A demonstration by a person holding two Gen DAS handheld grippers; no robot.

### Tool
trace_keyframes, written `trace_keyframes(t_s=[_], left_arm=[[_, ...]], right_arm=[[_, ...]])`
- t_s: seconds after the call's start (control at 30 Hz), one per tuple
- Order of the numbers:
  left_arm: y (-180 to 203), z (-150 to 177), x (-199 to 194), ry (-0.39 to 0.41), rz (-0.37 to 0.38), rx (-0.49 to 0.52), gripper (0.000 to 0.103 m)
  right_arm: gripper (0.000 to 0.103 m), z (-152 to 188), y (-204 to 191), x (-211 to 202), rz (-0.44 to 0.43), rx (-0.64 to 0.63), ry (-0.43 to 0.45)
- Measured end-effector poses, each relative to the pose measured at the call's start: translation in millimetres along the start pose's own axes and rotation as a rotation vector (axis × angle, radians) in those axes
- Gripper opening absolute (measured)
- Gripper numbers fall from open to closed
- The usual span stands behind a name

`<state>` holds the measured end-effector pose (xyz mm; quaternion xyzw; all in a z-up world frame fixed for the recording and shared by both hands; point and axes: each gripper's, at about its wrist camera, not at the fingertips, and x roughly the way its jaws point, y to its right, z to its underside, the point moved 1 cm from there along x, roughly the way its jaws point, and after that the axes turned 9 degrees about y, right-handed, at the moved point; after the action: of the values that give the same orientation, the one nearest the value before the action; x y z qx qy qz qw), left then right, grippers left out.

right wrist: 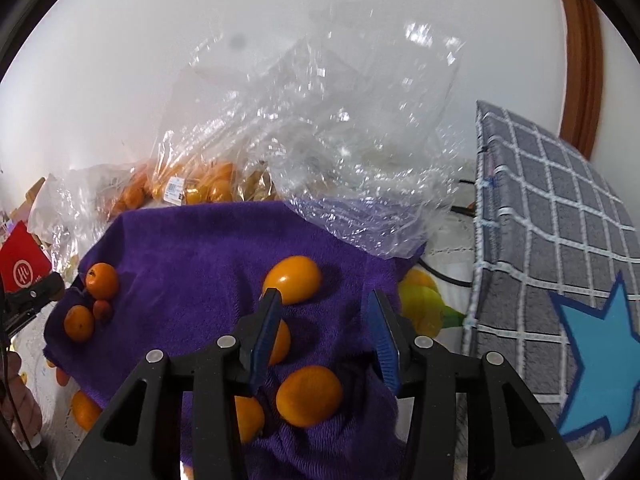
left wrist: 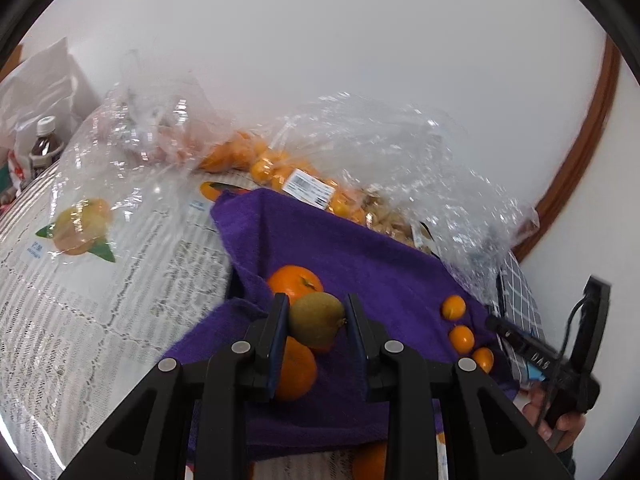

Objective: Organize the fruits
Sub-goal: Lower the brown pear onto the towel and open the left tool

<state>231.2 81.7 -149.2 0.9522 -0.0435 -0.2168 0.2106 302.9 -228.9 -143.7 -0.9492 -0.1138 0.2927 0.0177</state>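
My left gripper is shut on a brown-green kiwi and holds it over a purple towel. Two oranges lie on the towel just behind and below the kiwi. Three kumquats lie in a row at the towel's right. My right gripper is open and empty above the same purple towel. Several kumquats lie under and around its fingers. Two oranges lie at the towel's left in the right wrist view.
Clear plastic bags with more kumquats lie behind the towel. An empty clear bag rests on the towel's far right corner. A grey checked cushion with a blue star stands at the right. A bottle stands far left.
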Motion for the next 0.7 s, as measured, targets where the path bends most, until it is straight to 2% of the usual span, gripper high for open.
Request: trace_keyframes(t_s=[0.2, 0.43, 0.7], left_arm=[[29, 15, 11, -0.083, 0.036, 0.086, 0.027], [47, 34, 26, -0.147, -0.054, 0.203, 0.027], [47, 37, 27, -0.157, -0.075, 0.225, 0.027]], right_arm=[[0.045, -3, 2, -37, 0.020, -0.001, 0.065], [0.045, 14, 0, -59, 0.021, -0.017, 0.073], [0.045, 23, -11, -56, 0.012, -0.067, 0.054]])
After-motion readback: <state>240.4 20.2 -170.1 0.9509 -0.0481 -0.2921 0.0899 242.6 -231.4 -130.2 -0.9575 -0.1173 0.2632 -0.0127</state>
